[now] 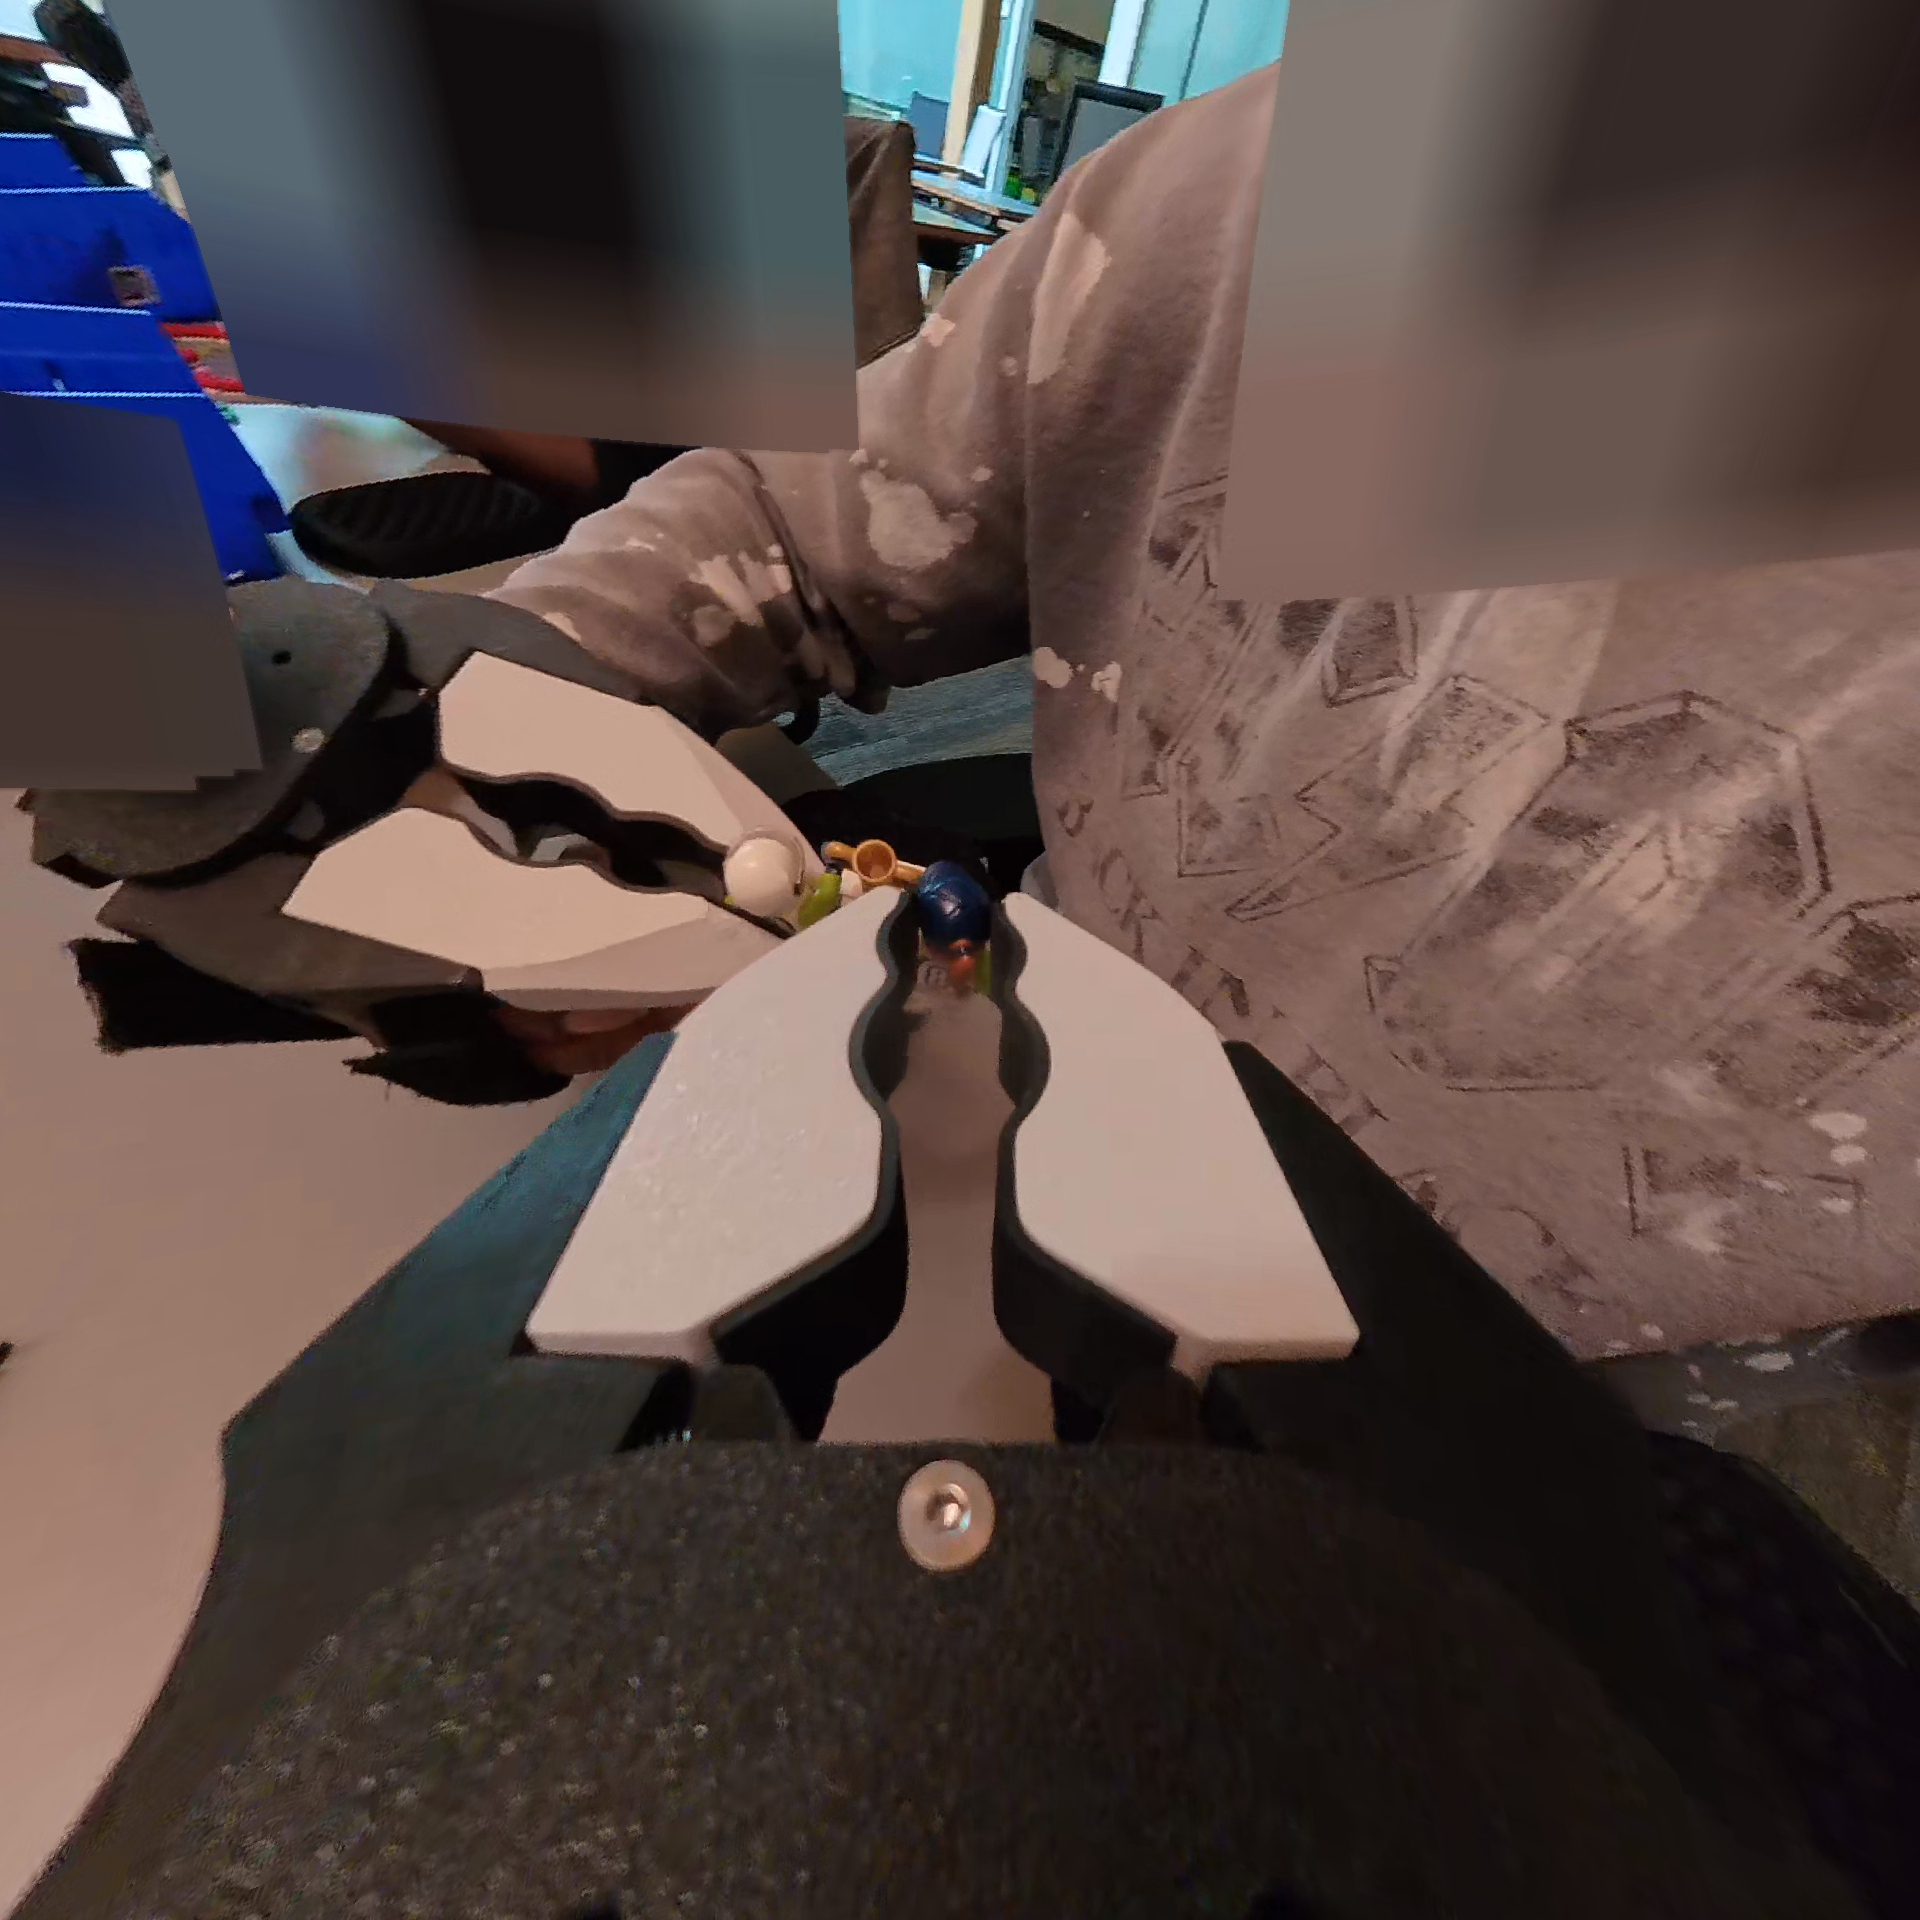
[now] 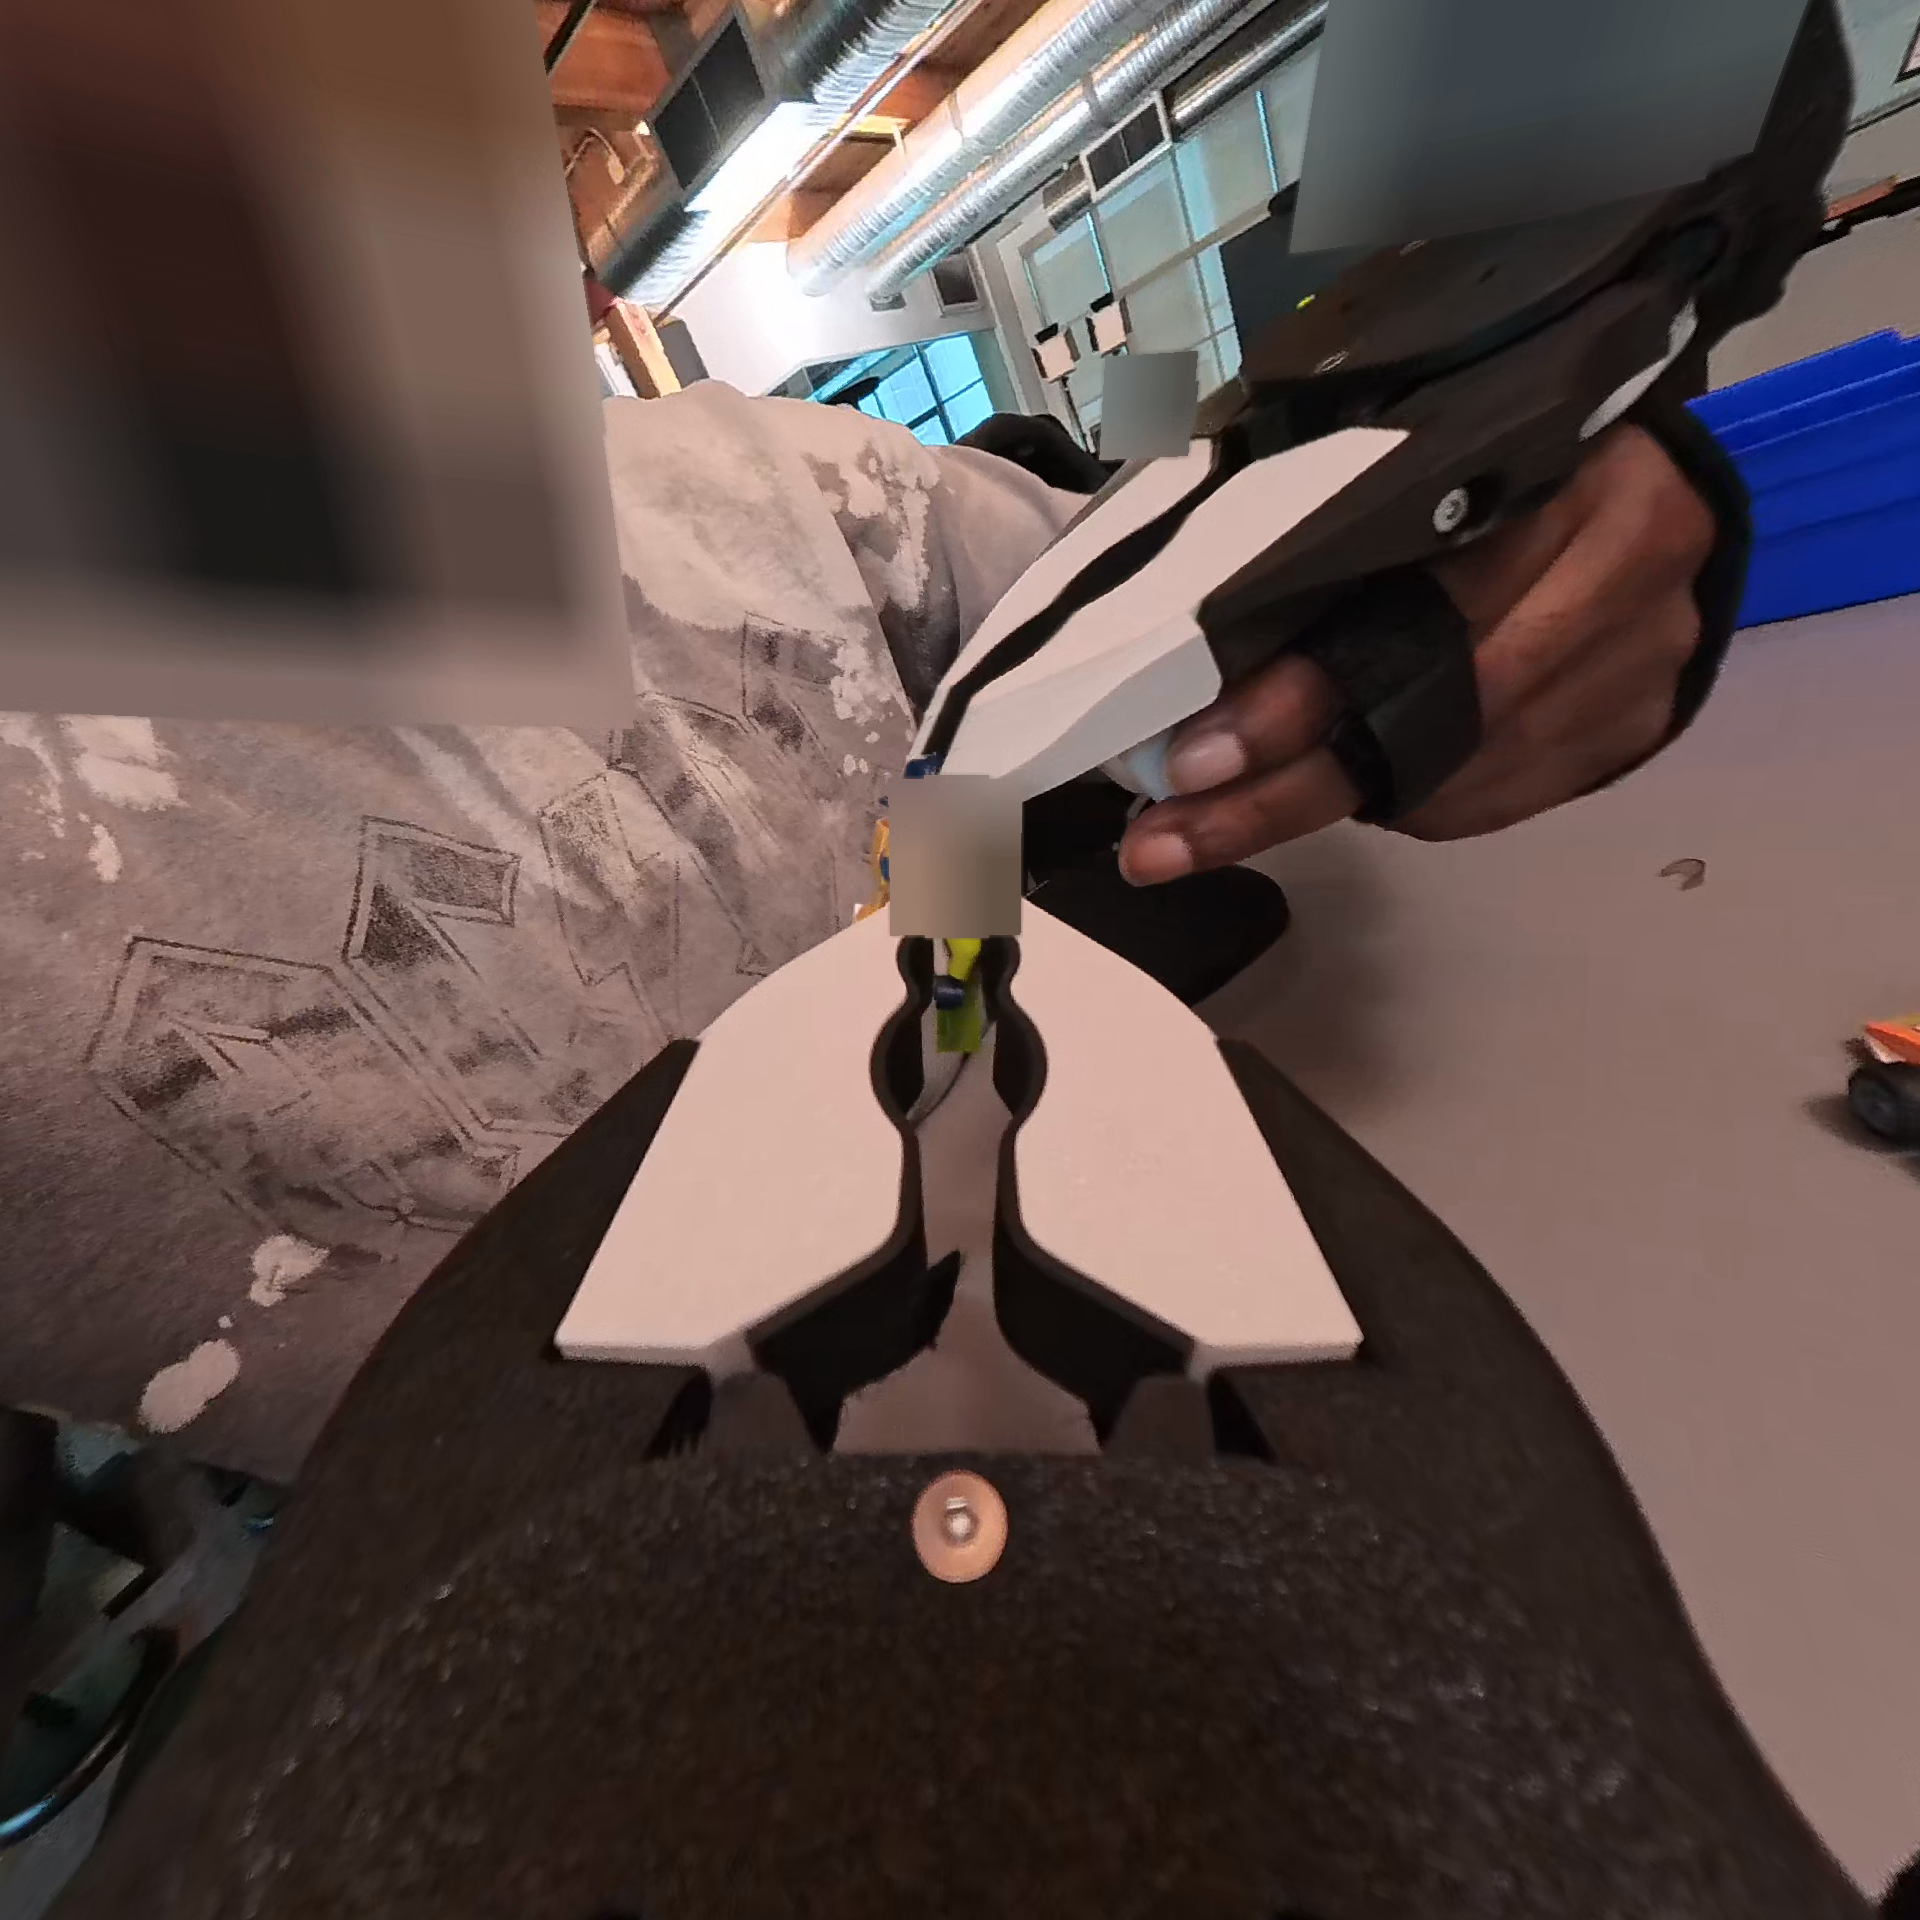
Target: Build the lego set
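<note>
My left gripper (image 1: 951,920) is shut on a small minifigure with a dark blue cap (image 1: 948,902), held upright between the tips. My right gripper (image 1: 769,896) comes in from the left, shut on a lime-green figure (image 1: 821,900) with a white round helmet (image 1: 762,871). A tan cup-shaped piece (image 1: 879,860) sits between the two figures. In the right wrist view, my right gripper (image 2: 956,961) pinches the lime-green figure (image 2: 961,1003). The left gripper (image 2: 928,764) reaches down from the upper right. A blur patch hides where the figures meet.
The person's grey patterned sweatshirt (image 1: 1455,831) fills the space right behind the grippers. A pale grey table (image 2: 1558,1039) carries a small orange wheeled model (image 2: 1891,1081) at the right edge. Blue bins (image 2: 1849,488) stand at the back. The tips of both grippers are at nearly the same place.
</note>
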`<state>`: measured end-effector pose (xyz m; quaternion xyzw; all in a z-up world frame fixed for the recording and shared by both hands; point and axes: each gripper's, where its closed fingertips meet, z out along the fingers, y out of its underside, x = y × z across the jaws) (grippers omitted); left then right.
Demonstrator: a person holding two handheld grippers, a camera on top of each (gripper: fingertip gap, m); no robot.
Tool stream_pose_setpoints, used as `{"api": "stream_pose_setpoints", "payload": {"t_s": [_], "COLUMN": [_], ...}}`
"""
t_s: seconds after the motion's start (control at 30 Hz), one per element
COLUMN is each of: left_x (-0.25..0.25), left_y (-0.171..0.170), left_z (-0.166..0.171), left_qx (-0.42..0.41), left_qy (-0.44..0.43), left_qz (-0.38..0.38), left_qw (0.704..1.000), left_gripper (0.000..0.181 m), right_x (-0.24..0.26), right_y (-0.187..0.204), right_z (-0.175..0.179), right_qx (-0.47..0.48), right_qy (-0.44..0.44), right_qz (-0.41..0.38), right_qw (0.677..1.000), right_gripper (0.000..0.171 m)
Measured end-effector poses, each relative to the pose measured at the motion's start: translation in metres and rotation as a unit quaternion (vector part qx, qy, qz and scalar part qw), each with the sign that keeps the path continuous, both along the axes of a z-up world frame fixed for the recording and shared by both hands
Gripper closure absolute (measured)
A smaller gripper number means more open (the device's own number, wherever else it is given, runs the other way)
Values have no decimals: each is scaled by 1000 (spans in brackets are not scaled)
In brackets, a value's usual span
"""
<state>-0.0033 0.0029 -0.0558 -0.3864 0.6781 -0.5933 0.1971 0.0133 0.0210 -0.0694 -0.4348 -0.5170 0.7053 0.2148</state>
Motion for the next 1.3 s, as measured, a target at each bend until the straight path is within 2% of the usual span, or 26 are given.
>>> {"api": "stream_pose_setpoints", "payload": {"t_s": [0.27,0.7,1.0,1.07,1.13,1.2,1.3], "left_x": [-4,-4,-5,-7,-7,-7,-8], "left_y": [-10,-5,0,9,27,50,72], "left_z": [3,4,5,9,14,11,6], "left_qx": [24,30,38,35,20,22,3], "left_qy": [5,-9,5,4,-3,1,-1], "left_qz": [-53,-28,-14,17,79,166,255], "left_qw": [998,999,999,999,997,986,967], "left_gripper": [168,168,154,147,145,145,143], "right_x": [-5,-6,-9,-9,-8,-8,-4], "right_y": [-4,1,1,6,18,40,67], "right_z": [1,6,6,6,7,6,12], "right_qx": [2,-7,-1,1,0,-1,-6], "right_qy": [3,32,39,39,43,34,39], "right_qz": [8,-18,-23,-38,-72,-133,-197], "right_qw": [1000,999,999,999,996,991,980], "right_gripper": [163,163,163,163,164,164,164]}}
